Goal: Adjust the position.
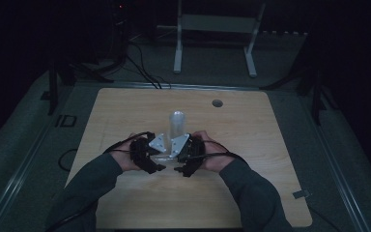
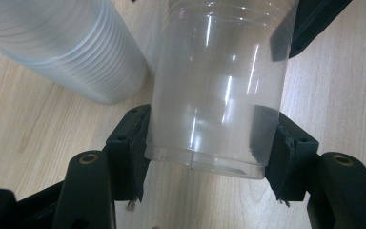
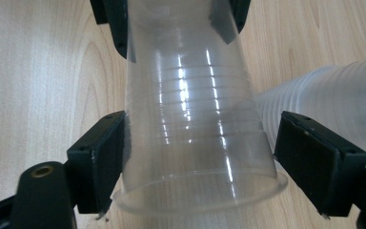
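A single clear plastic cup (image 2: pixel 214 86) lies level just above the wooden table (image 1: pixel 251 125), between my two grippers. My left gripper (image 2: pixel 209 143) is shut on the cup's base end, with both black pads pressed into its wall. My right gripper (image 3: pixel 202 152) stands open around the rim end of the cup (image 3: pixel 190 119): its left pad touches the wall and its right pad (image 3: pixel 314 157) stands apart from it. In the high view the left gripper (image 1: pixel 158 163) and right gripper (image 1: pixel 178 163) face each other mid-table, the cup (image 1: pixel 167 157) between them.
A tall stack of nested clear cups (image 1: pixel 177 123) stands just behind the grippers, close to the held cup; the stack (image 2: pixel 71 47) also shows beside it up close. A round cable hole (image 1: pixel 217 103) sits at the table's far side. Bare wood lies left, right and in front.
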Motion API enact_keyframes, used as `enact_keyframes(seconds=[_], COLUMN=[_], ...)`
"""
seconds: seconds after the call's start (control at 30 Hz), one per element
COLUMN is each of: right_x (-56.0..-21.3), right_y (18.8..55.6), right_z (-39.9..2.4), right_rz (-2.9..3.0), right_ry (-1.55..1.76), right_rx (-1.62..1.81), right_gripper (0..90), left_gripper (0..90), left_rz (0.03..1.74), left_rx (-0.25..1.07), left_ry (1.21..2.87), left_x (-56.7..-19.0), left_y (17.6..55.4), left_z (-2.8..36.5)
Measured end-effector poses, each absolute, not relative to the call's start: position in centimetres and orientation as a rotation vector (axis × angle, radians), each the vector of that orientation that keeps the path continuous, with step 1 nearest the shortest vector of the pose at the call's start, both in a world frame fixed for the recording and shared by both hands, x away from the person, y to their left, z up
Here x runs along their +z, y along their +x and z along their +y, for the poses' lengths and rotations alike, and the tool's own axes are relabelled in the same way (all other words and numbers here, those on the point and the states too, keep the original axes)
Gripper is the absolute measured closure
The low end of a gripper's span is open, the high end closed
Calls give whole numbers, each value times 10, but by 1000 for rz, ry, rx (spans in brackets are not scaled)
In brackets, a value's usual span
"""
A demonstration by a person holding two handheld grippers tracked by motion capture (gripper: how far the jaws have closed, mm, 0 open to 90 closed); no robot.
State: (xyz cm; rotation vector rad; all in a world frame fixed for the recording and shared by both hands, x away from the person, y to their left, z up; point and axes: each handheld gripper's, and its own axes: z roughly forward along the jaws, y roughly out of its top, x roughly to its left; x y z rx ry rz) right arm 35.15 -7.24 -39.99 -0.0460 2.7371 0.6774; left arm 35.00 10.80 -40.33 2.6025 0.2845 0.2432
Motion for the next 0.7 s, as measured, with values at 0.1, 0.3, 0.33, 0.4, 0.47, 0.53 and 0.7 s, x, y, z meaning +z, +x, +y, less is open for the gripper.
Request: enact_keyframes(seconds=[0.1, 0.3, 0.33, 0.4, 0.47, 0.53, 0.7], right_x=[-398, -394, -392, -390, -388, -386, -381], right_y=[351, 349, 348, 348, 348, 348, 349], right_z=[-75, -77, -78, -79, -80, -82, -86], right_rz=[2740, 2726, 2723, 2715, 2710, 2704, 2684], right_ry=[-48, -48, -37, -39, -32, -28, -7], right_rx=[699, 712, 726, 735, 749, 760, 781], right_gripper=[181, 140, 140, 140, 140, 139, 135], left_gripper=[407, 408, 408, 409, 409, 410, 410], left_rz=[282, 302, 306, 313, 321, 319, 339], left_rx=[244, 241, 241, 243, 243, 245, 244], left_ry=[2612, 2604, 2603, 2599, 2593, 2594, 2585], left_x=[-405, -408, -408, -408, -408, -409, -411], left_y=[351, 352, 352, 353, 353, 353, 353], left_z=[109, 111, 111, 113, 114, 115, 118])
